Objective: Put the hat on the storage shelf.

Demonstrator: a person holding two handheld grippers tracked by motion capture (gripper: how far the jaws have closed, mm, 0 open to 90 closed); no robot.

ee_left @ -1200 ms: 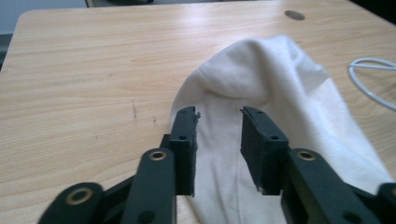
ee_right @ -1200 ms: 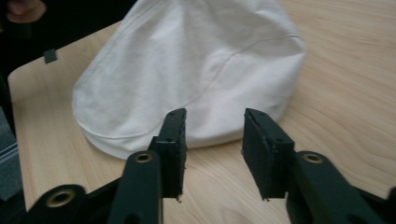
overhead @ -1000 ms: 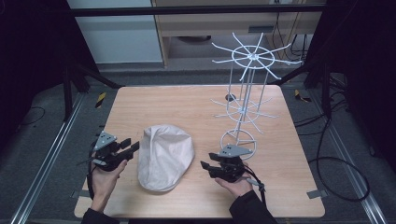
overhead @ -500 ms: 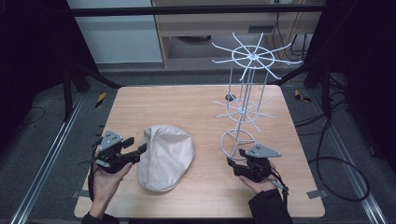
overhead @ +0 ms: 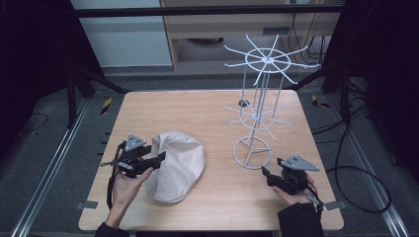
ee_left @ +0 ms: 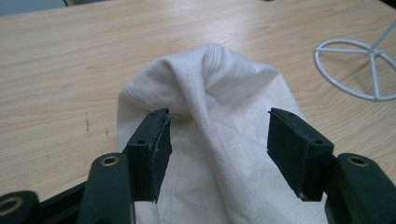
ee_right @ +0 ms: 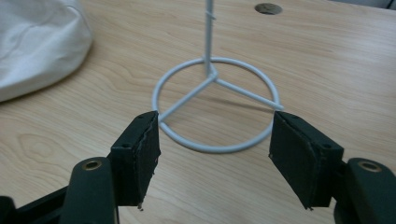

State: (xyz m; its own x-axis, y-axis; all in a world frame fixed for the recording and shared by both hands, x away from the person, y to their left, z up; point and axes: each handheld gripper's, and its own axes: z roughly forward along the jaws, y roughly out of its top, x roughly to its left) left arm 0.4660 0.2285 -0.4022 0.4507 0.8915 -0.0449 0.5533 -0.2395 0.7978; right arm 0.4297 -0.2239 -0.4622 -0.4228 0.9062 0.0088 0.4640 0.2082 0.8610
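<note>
A: Now, item one, nearest: left tool [overhead: 159, 159], black, two-jaw, hand-held. State?

B: Released; its jaws have just been opening. In the left gripper view they stand apart on either side of a fold of cloth, with no pad pressing on it.

A: Item two?

B: Cream cotton cap [overhead: 175, 165], soft and crumpled, lying flat on the worktop [overhead: 197, 111], left of centre. It sits directly ahead of the left tool and under its tips, long axis running from the near edge away toward the far side. The left hand is plainly the nearer; any pick-up would, I judge, start there.

A: Item three?

B: Right tool [overhead: 265, 172], same make, also released, and its jaws too have just been opening with nothing between them. It hovers well apart from the cap, just beside the base ring of item four.

A: Which is?

B: White wire display stand [overhead: 253, 146], upright, spoked tiers above a ring foot, right of centre.

A: Surface and room?

B: Pale wood-grain worktop with a small round hole near the far edge; dark frame rails, cables on the floor, pale cabinets beyond.
</note>
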